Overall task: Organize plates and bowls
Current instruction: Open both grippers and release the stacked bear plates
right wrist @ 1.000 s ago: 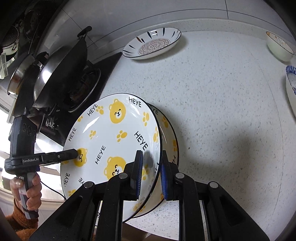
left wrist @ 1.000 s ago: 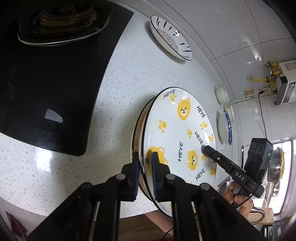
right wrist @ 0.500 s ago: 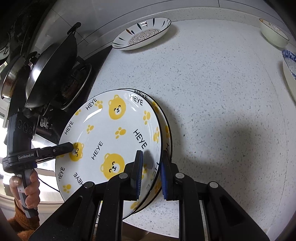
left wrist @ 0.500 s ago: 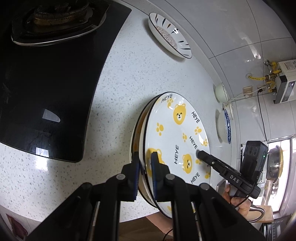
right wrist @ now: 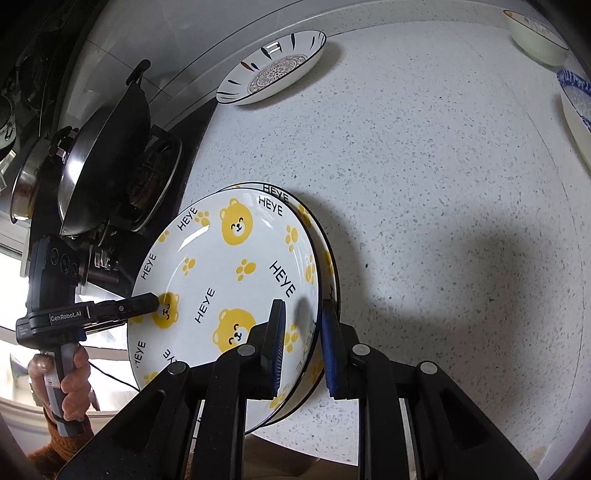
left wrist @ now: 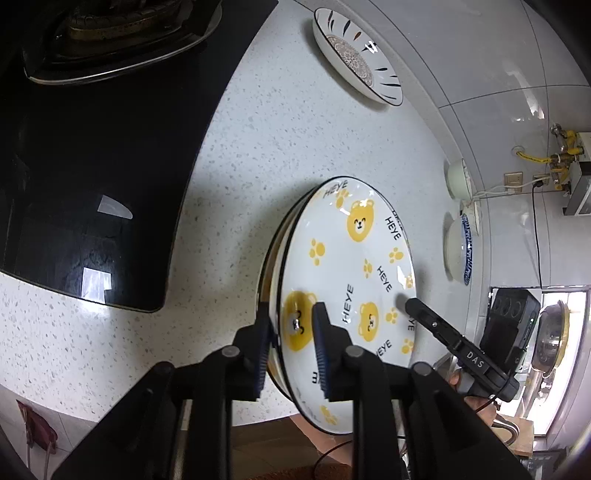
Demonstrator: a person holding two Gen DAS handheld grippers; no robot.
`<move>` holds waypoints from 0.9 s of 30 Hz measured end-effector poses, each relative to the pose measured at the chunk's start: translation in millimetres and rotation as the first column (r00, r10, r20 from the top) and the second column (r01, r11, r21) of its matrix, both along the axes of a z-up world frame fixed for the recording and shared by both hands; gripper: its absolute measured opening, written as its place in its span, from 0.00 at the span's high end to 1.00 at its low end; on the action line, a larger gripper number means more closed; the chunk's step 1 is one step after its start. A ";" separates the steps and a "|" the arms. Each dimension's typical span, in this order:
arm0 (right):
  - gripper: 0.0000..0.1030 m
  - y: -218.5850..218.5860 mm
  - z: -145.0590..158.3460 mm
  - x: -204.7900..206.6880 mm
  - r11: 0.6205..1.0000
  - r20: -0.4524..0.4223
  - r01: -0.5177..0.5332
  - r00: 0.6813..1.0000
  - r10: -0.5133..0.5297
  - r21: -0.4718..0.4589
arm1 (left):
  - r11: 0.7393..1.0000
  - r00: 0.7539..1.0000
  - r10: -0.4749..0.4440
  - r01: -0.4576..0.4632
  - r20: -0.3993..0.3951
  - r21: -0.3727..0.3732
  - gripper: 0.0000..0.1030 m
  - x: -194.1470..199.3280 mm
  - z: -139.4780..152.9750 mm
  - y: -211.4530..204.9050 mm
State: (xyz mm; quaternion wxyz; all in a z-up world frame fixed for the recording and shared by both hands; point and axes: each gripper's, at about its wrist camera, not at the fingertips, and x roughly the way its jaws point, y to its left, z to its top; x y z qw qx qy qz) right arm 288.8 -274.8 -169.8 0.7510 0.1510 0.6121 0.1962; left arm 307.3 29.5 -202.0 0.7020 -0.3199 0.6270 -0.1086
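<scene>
A white plate with yellow bears and "HEYE" lettering (left wrist: pixel 351 266) (right wrist: pixel 229 273) lies nested on a matching plate (left wrist: pixel 274 258) (right wrist: pixel 328 266) on the speckled counter. My left gripper (left wrist: pixel 291 332) straddles the top plate's near rim. Its jaws are opening, and the pads stand clear of the rim on both sides. In the right wrist view the left gripper (right wrist: pixel 153 301) reaches in from the left. My right gripper (right wrist: pixel 303 336) is shut on the opposite rim of the top plate. Its tip (left wrist: pixel 410 306) shows over the plate in the left wrist view.
A plate with black strokes and a patterned centre (left wrist: pixel 354 62) (right wrist: pixel 273 70) sits near the back wall. The black hob (left wrist: pixel 92 166) with a wok (right wrist: pixel 107 158) lies to the left. A small bowl (right wrist: pixel 535 33) and a blue-rimmed plate (right wrist: pixel 576 110) sit far right. The counter's front edge is just below the plates.
The top bear plate has come down and lined up over the lower one. My left gripper's jaws have spread apart off the rim. The right gripper's grip looks unchanged.
</scene>
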 end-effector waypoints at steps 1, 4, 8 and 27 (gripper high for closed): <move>0.83 -1.3 0.7 0.0 1.000 0.001 0.003 1.000 -0.003 0.004 | 1.000 1.000 -0.001 0.001 0.000 0.001 0.76 0.0 0.4 -0.5; 0.83 -3.4 1.9 -0.2 1.000 0.006 0.006 1.000 -0.006 0.008 | 1.000 1.000 -0.011 0.011 0.003 0.029 0.73 0.9 3.5 -6.3; 0.83 -5.1 3.5 -1.6 1.000 0.014 0.012 1.000 -0.012 0.008 | 0.997 1.000 -0.029 0.028 0.008 0.070 0.72 -0.1 7.6 -11.5; 0.57 -38.2 54.7 -21.3 0.992 0.198 0.107 0.973 -0.118 0.063 | 0.976 0.941 -0.081 0.008 0.328 0.218 0.53 -14.9 67.6 -18.9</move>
